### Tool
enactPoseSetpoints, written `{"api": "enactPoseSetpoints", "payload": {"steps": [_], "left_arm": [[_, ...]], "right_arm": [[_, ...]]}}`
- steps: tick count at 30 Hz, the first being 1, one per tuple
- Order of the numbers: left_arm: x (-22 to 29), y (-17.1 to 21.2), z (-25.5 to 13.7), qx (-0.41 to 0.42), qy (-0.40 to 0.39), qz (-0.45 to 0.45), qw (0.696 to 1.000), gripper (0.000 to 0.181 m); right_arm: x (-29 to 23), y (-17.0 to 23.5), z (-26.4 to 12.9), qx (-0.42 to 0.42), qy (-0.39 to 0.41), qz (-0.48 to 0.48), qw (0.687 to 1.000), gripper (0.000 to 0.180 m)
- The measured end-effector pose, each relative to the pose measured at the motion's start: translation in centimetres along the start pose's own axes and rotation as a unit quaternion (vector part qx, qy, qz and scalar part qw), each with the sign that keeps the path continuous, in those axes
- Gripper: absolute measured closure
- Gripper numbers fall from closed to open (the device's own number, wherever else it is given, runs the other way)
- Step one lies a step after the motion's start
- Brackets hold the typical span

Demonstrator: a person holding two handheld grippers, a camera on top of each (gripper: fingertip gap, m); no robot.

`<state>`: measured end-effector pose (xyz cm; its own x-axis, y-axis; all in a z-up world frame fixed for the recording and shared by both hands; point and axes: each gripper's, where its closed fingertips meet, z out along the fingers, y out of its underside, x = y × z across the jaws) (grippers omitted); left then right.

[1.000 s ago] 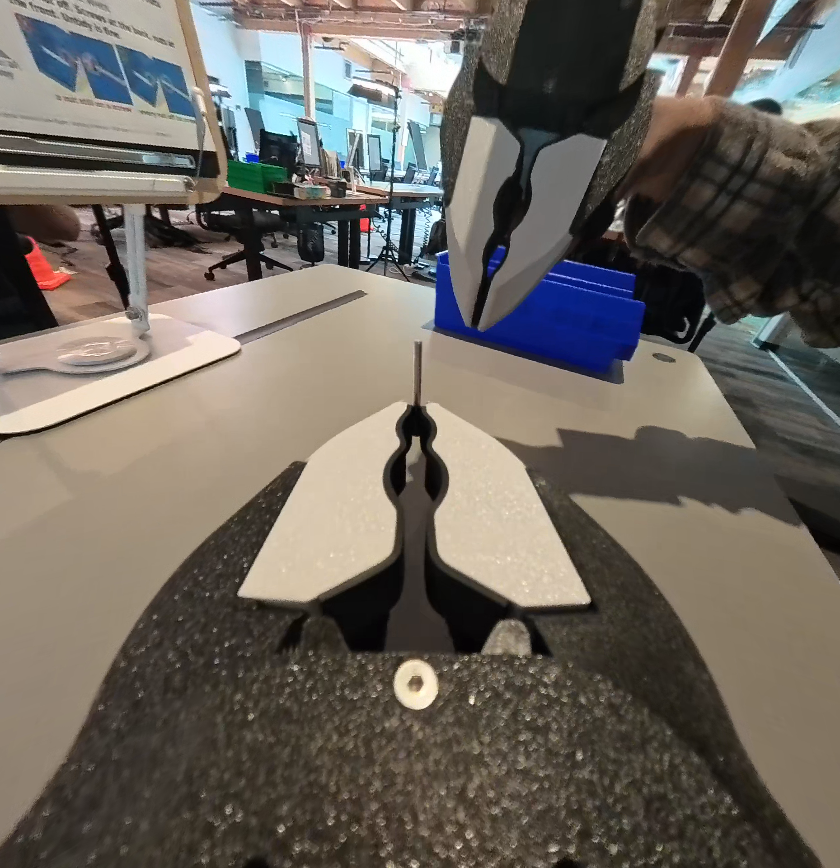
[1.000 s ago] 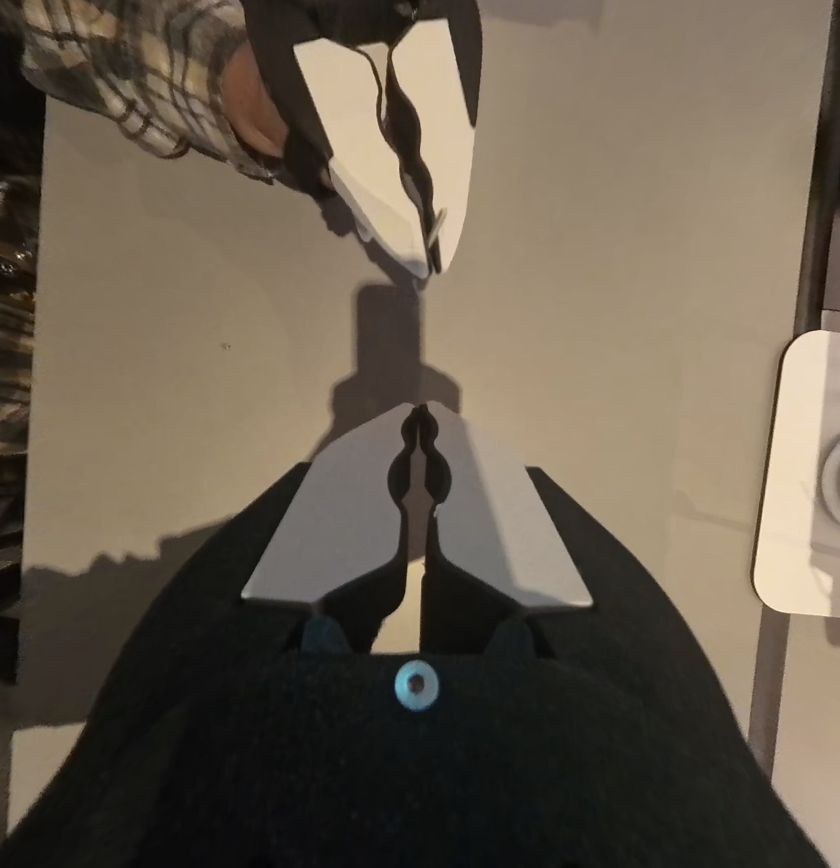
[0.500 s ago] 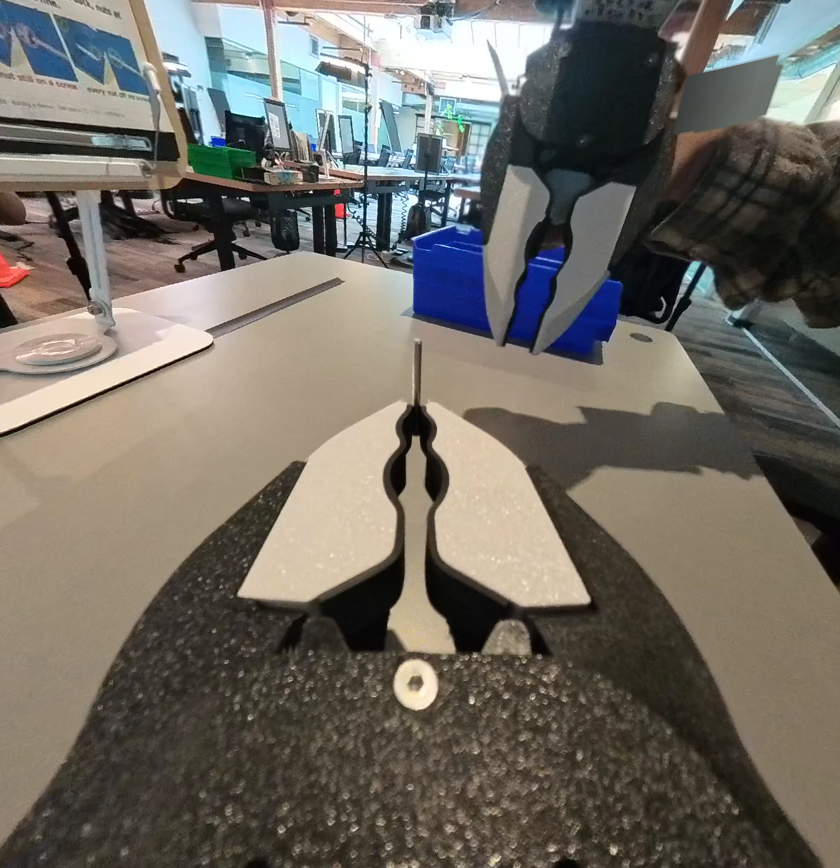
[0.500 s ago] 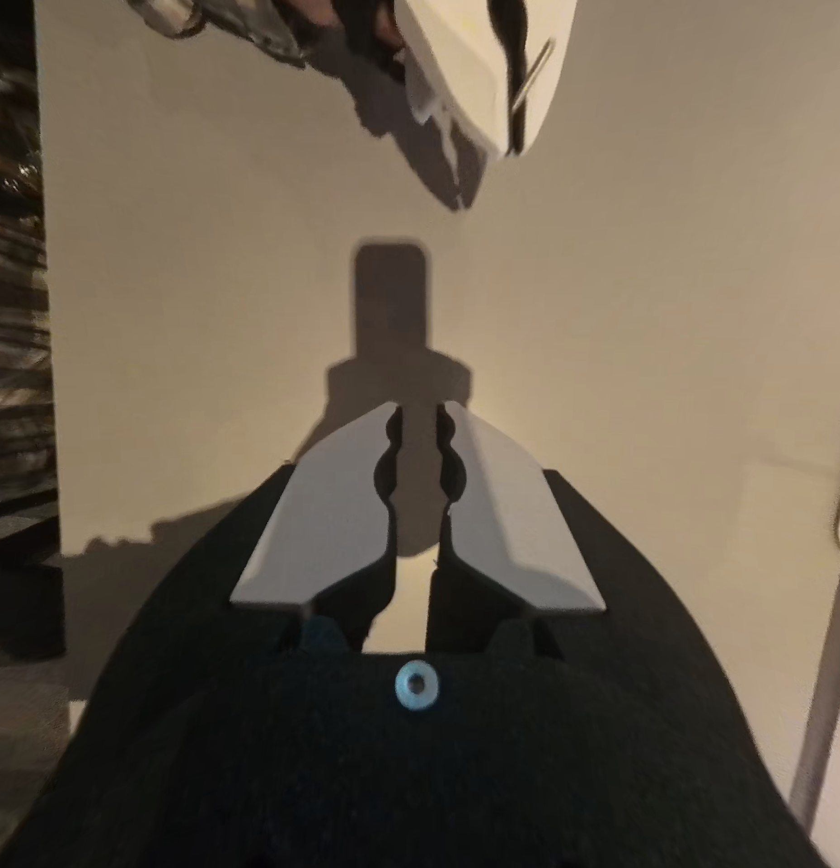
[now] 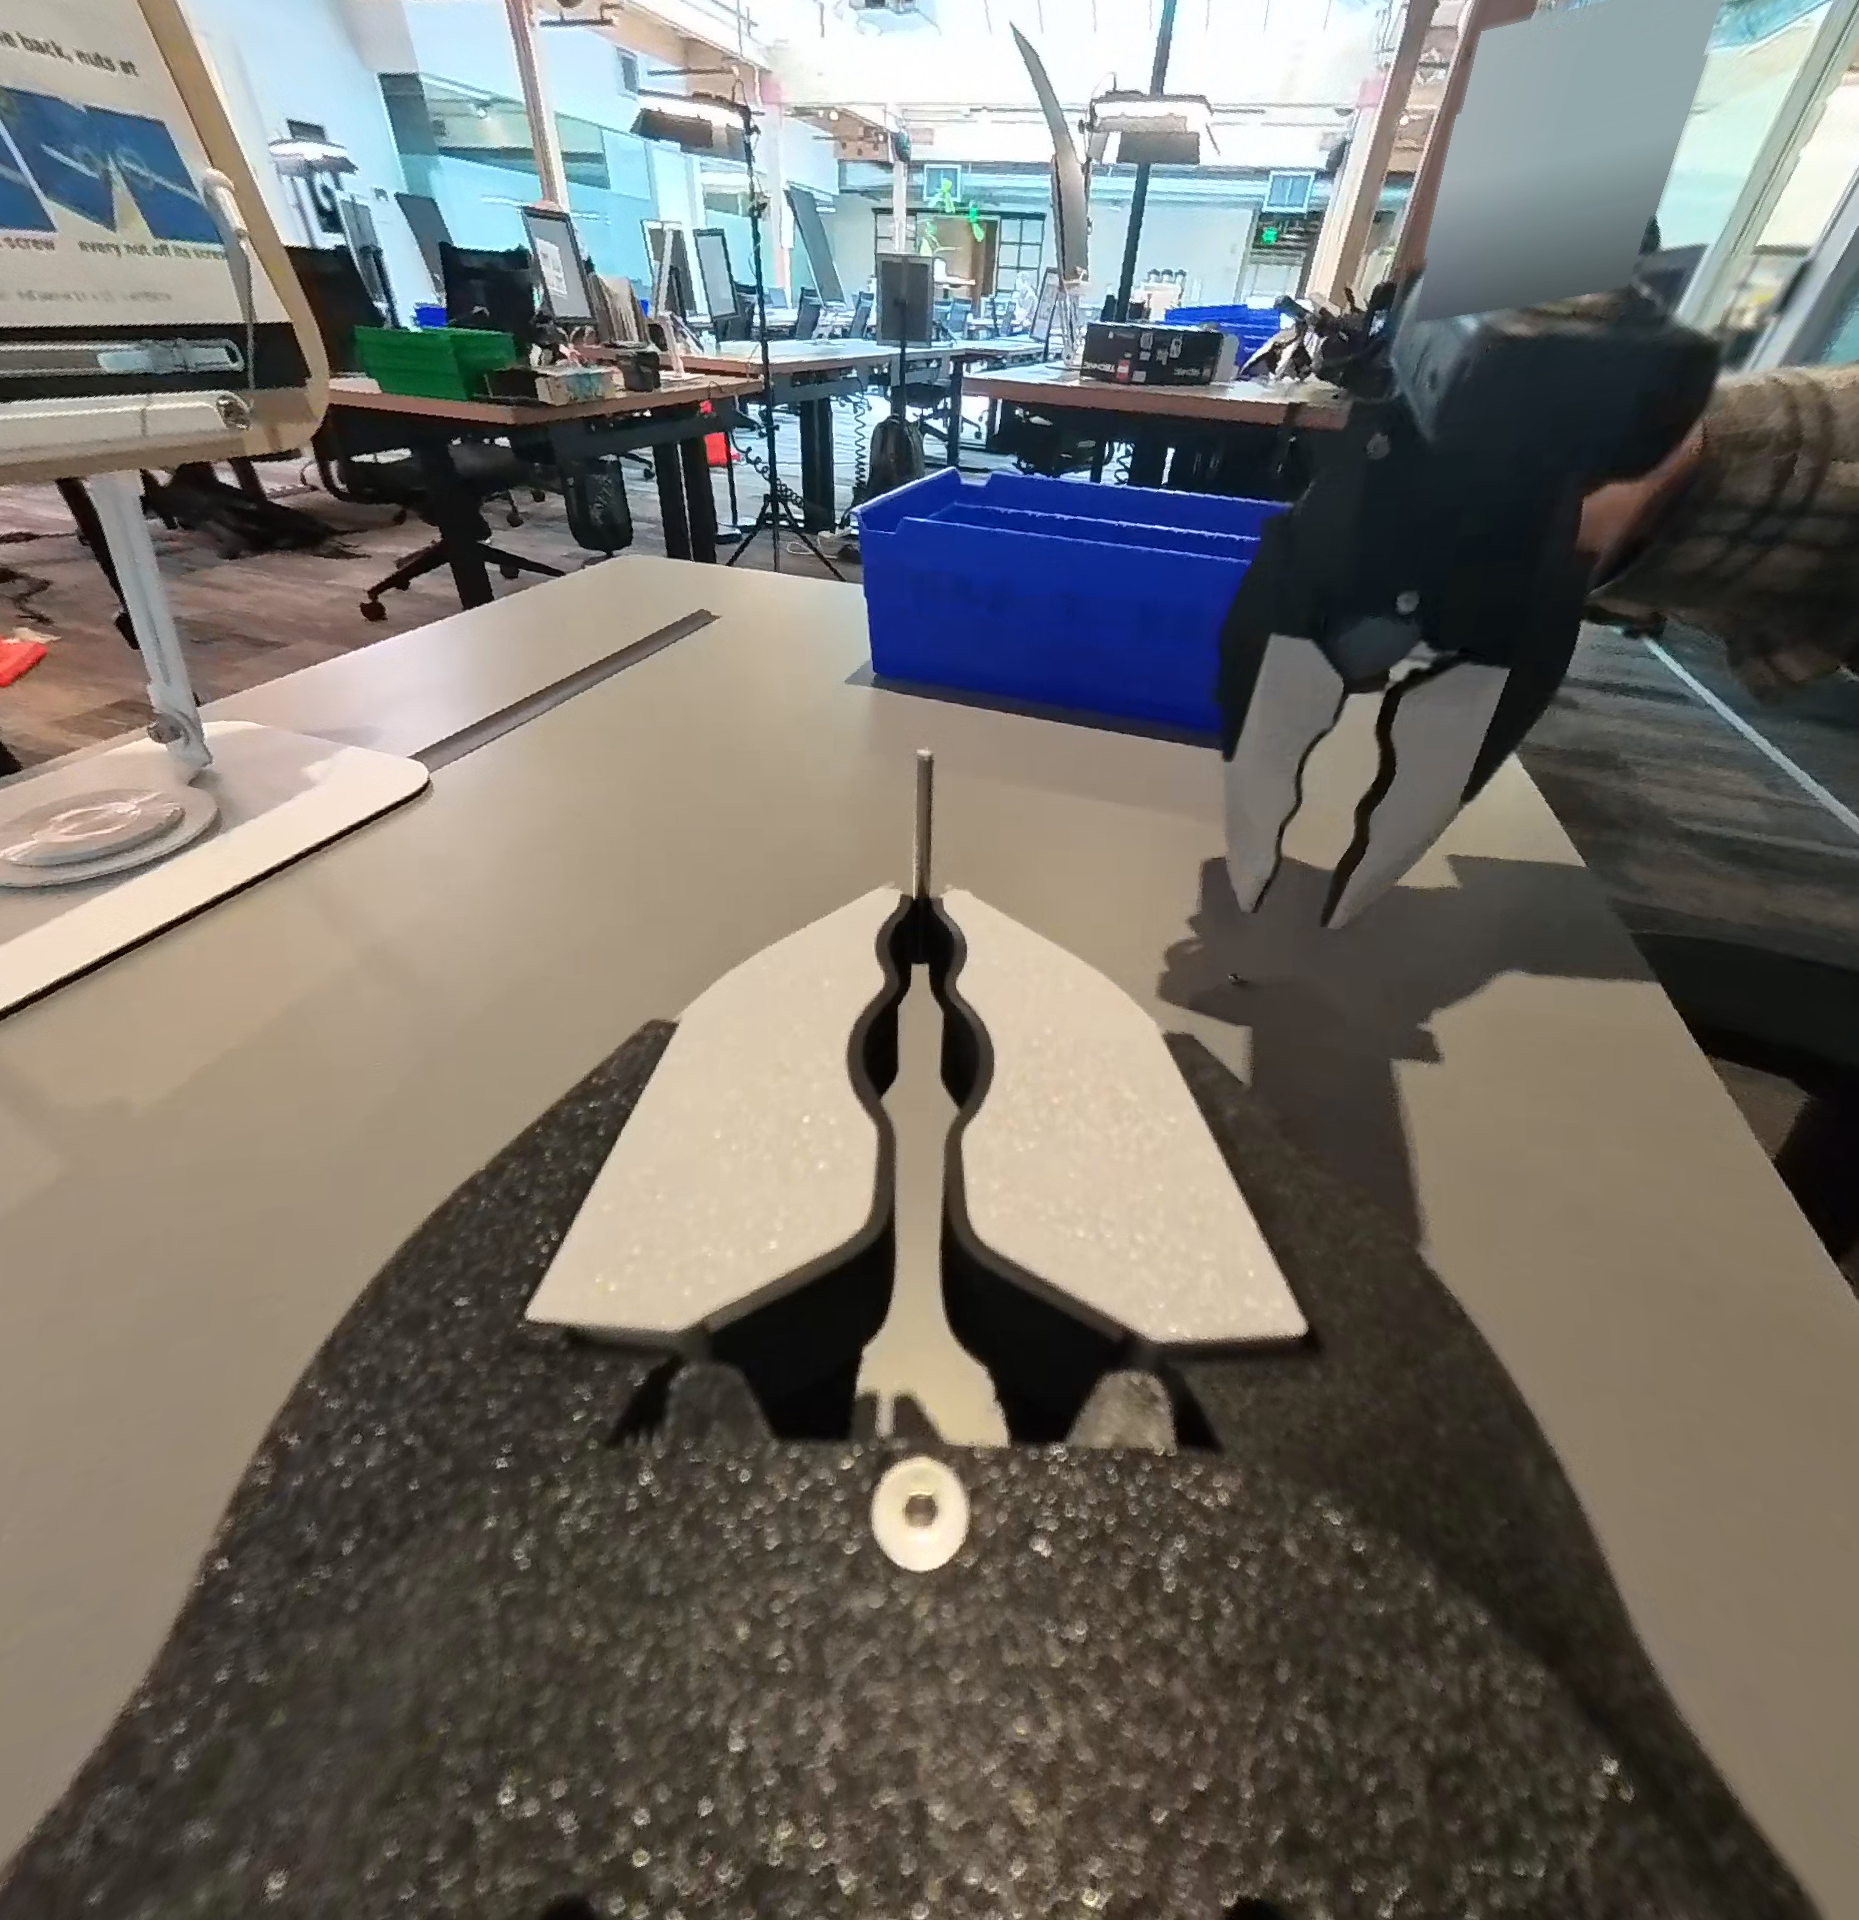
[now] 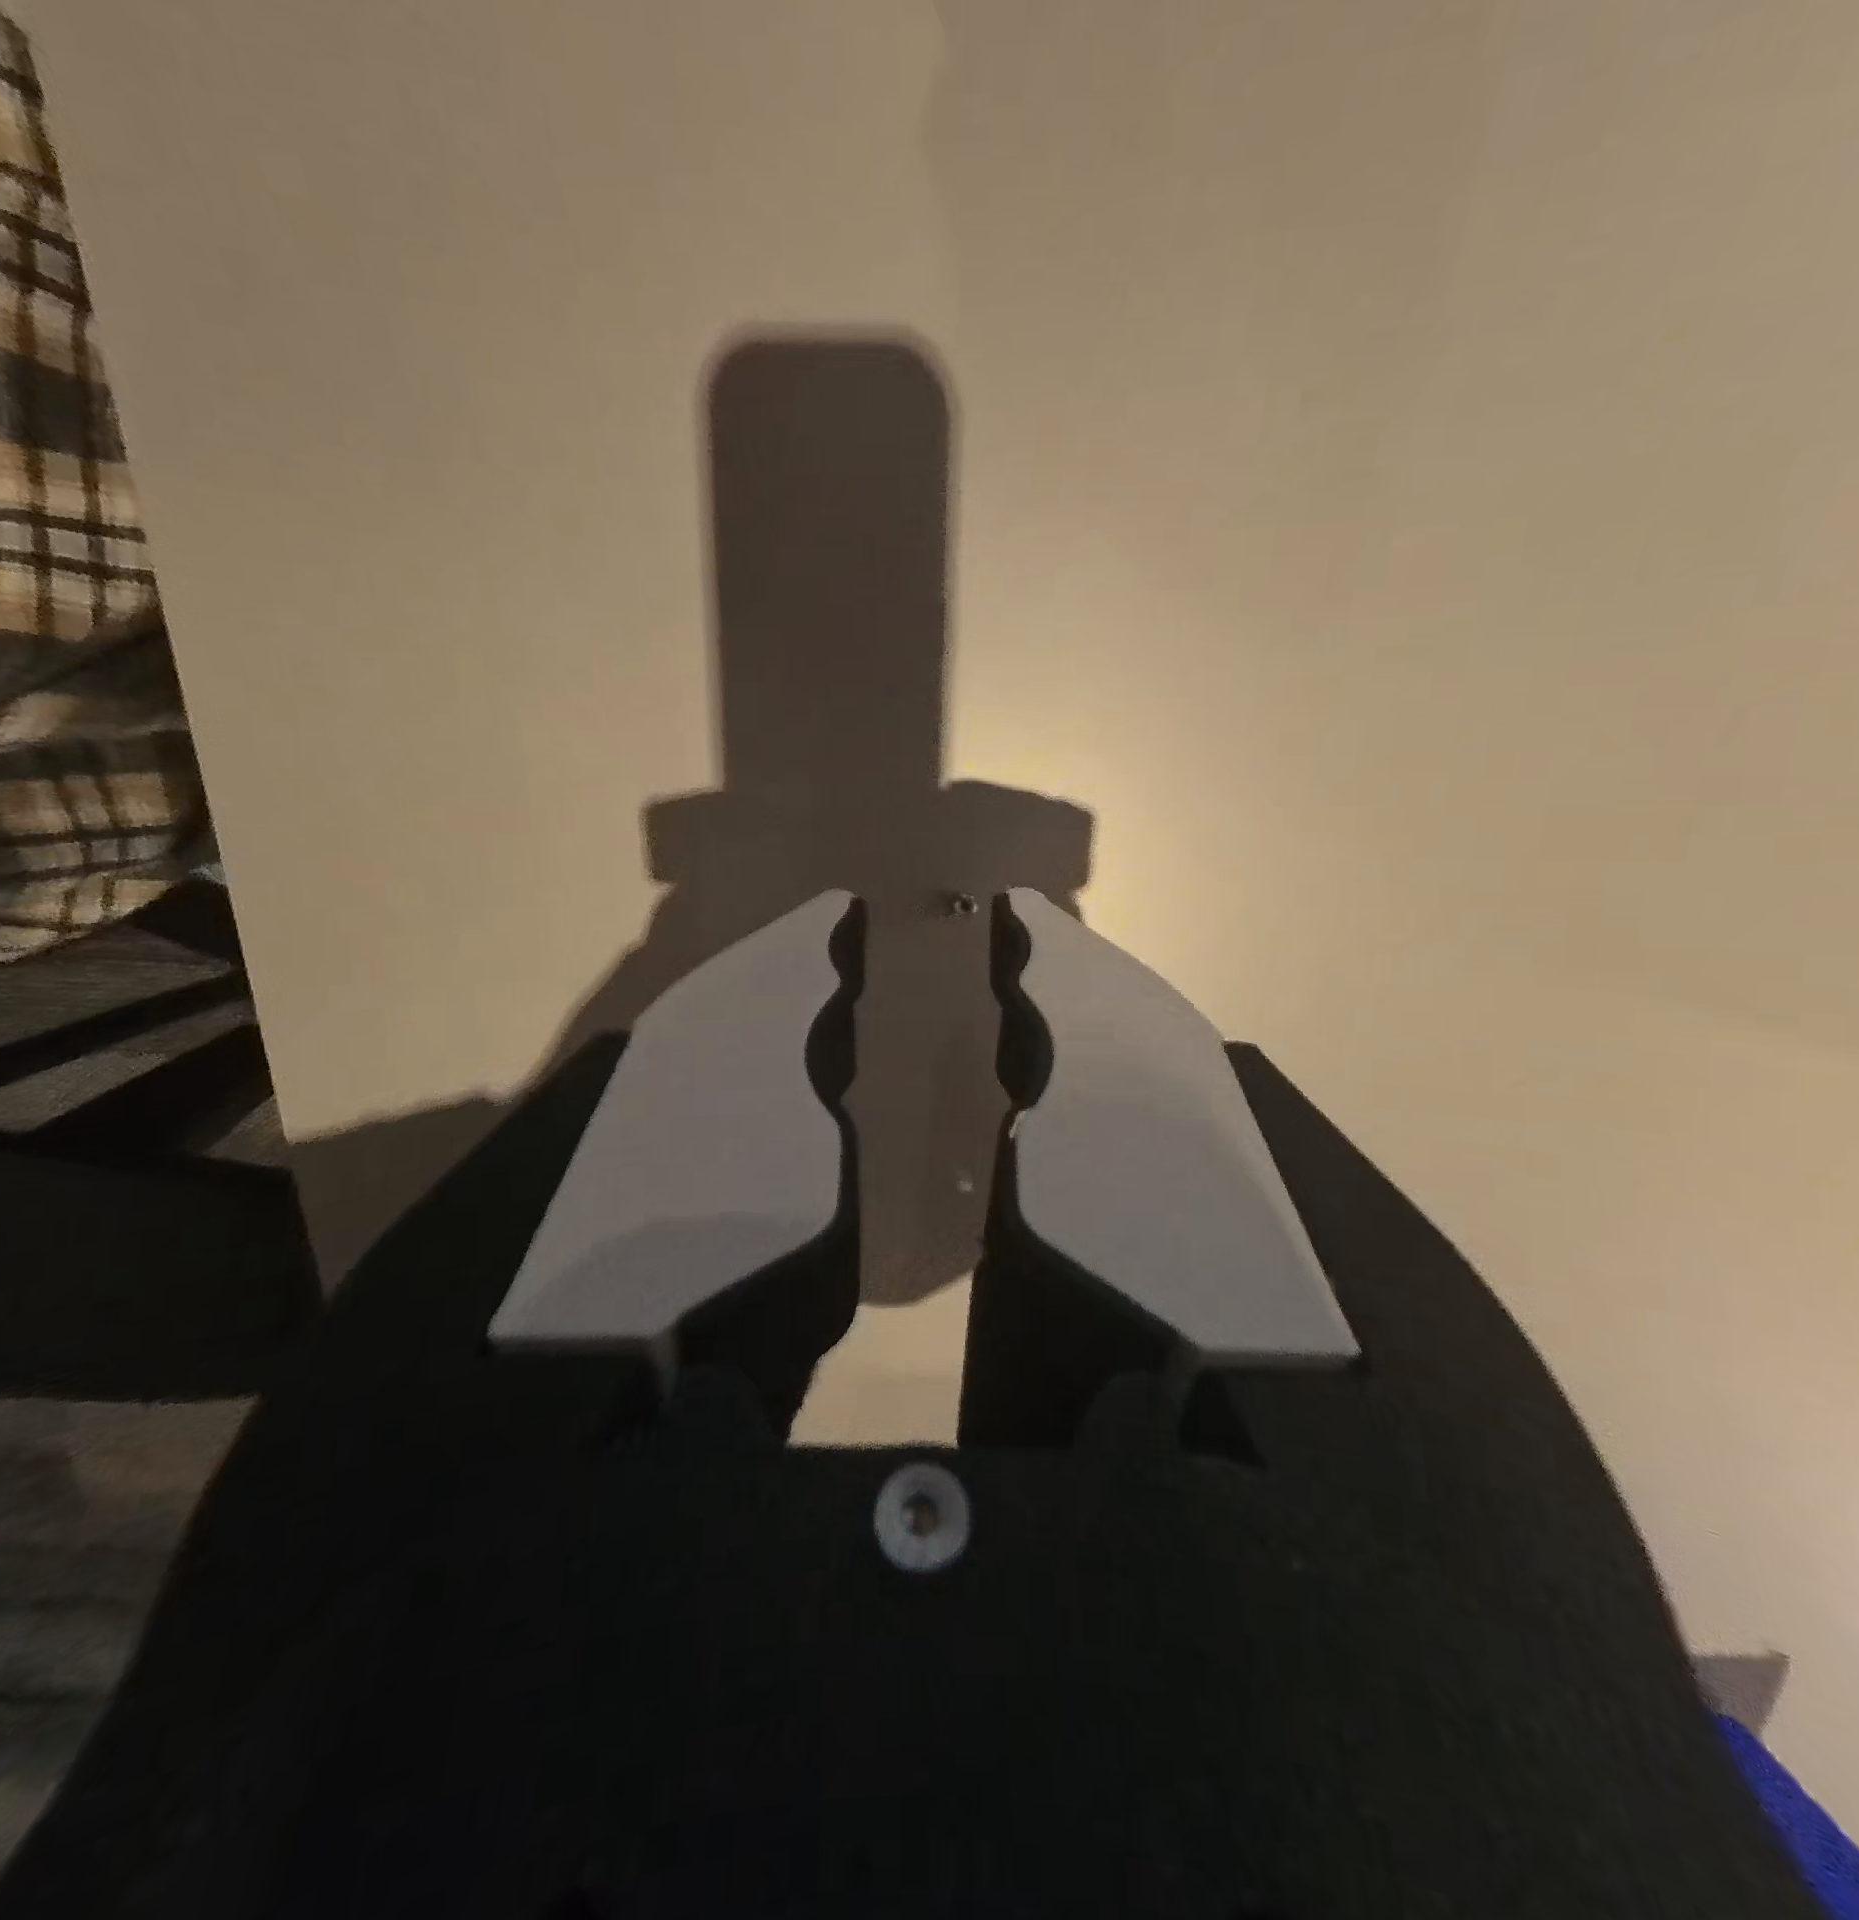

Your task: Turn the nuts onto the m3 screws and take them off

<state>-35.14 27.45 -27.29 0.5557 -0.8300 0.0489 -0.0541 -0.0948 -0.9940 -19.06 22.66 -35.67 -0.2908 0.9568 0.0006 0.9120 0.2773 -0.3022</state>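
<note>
— Since a second ago the right gripper (image 5: 1294,920) has swung away from above the thin grey metal screw (image 5: 922,821) and dropped to the right, low over the grey tabletop (image 5: 489,987); its jaws, pressed together then, now stand a narrow way apart with nothing between them.

— And the nut?

— One tiny dark nut (image 5: 1236,977) lies loose on the tabletop, just below the right gripper's tips, inside its shadow. In the right wrist view the same nut (image 6: 963,904) sits on the table just ahead of the tips, nearer the right-hand finger (image 6: 1133,1122) and apart from it.

— Does the screw move?

— No. It stands upright as before, its lower end pinched between the tips of the left gripper (image 5: 920,914), whose jaws are closed on it. The shaft above is bare.

— What lies around?

— Behind the right gripper, a blue plastic bin (image 5: 1050,613) sits on the far side of the table. At the far left, a white flat stand base (image 5: 229,790) carries a sloping post up to a board. Nothing lies between the right gripper and the nut.

— The hand's pose?

— A plaid sleeve (image 5: 1798,499) reaches in from the right, holding the right gripper with its fingers pointing steeply down at the table. The left gripper points forward, level over the table.
</note>
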Motion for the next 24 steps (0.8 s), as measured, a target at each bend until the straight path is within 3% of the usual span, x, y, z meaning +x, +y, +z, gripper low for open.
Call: {"api": "enactPoseSetpoints", "payload": {"steps": [1,9,24], "left_arm": [[0.1,0.0,0.0,0.0,0.001,0.0,1.0,0.179],[0.2,0.1,0.0,-0.003,0.004,0.002,1.0,0.179],[0.1,0.2,-0.1,-0.005,0.008,-0.001,1.0,0.179]], "right_arm": [[0.0,0.2,0.3,-0.009,0.004,-0.003,1.0,0.157],[0.5,1.5,2.4,-0.054,0.001,-0.007,0.999,0.162],[0.7,1.8,3.5,-0.063,-0.013,-0.009,0.998,0.17]]}}
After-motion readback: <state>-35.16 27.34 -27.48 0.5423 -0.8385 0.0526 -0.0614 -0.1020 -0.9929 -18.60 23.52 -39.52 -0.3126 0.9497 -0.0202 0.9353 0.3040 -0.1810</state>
